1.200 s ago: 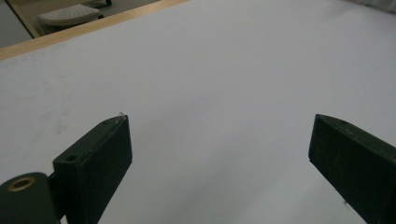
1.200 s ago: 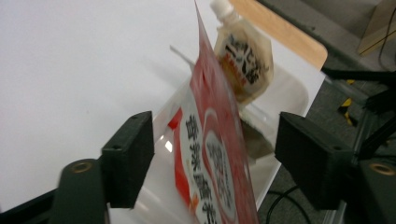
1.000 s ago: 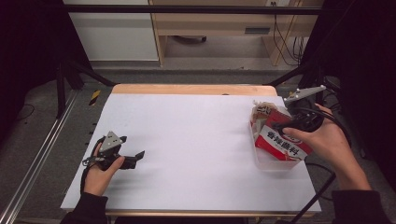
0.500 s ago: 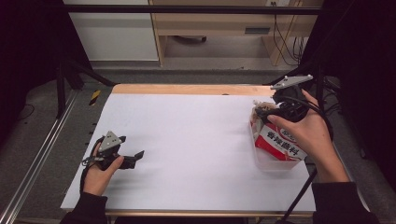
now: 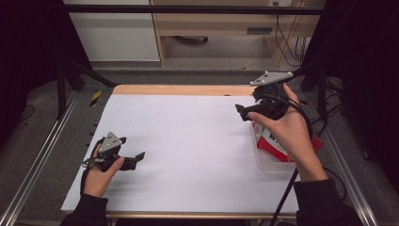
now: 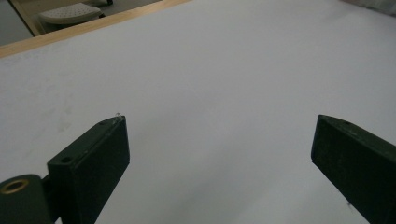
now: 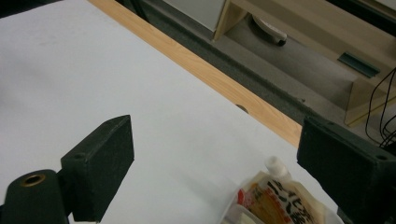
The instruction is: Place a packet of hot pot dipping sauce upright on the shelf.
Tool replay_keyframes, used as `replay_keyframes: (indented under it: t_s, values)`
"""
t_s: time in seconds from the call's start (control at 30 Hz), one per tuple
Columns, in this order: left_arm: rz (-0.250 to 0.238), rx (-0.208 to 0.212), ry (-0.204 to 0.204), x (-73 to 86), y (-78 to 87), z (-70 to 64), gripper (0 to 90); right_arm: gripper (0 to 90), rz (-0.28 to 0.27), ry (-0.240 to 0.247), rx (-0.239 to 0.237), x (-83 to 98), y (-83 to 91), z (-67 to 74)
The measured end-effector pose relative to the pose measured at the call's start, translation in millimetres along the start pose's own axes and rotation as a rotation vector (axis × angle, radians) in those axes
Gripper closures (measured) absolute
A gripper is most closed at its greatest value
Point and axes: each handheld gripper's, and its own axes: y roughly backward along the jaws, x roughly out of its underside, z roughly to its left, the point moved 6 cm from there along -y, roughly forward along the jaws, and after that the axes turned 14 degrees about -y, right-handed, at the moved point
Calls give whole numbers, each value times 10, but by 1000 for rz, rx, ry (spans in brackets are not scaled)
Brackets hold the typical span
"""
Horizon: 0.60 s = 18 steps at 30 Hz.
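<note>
A clear plastic bin (image 5: 264,165) stands at the table's right side with a red-and-white food packet (image 5: 274,142) in it. In the right gripper view a spouted pouch (image 7: 276,197) pokes out of the bin (image 7: 232,211) at the bottom edge. My right gripper (image 5: 240,113) hovers above the bin's far left corner, pointing left. Its jaws have just been opening and stand wide (image 7: 215,140) with nothing between them. My left gripper (image 5: 135,160) rests on the white table near the left front. It is open (image 6: 217,121) over bare tabletop.
The white tabletop (image 5: 188,136) ends in a wooden far edge (image 5: 183,89). Metal rails run along both sides. The right gripper's cable (image 5: 287,193) trails down past the bin to the front edge. A wooden shelf unit (image 5: 211,28) stands on the floor beyond the table.
My right hand has lifted off the bin and moved left and toward the far edge, uncovering less of the packet's top. My left hand has stayed put.
</note>
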Motion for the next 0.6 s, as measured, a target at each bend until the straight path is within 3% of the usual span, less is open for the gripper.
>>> replay_keyframes:
  t_s: [0.27, 0.47, 0.6]
  values:
    - [1, -8, 0, 6, 9, 21, 44, 112, -19, 15, -45, 43, -181, 363]
    - [-1, -11, 3, 9, 14, 34, 44, 112, -3, 6, -99, 253, -437, 658]
    - [2, -11, 3, 14, 10, 40, 44, 108, 15, -21, -131, 410, -620, 775]
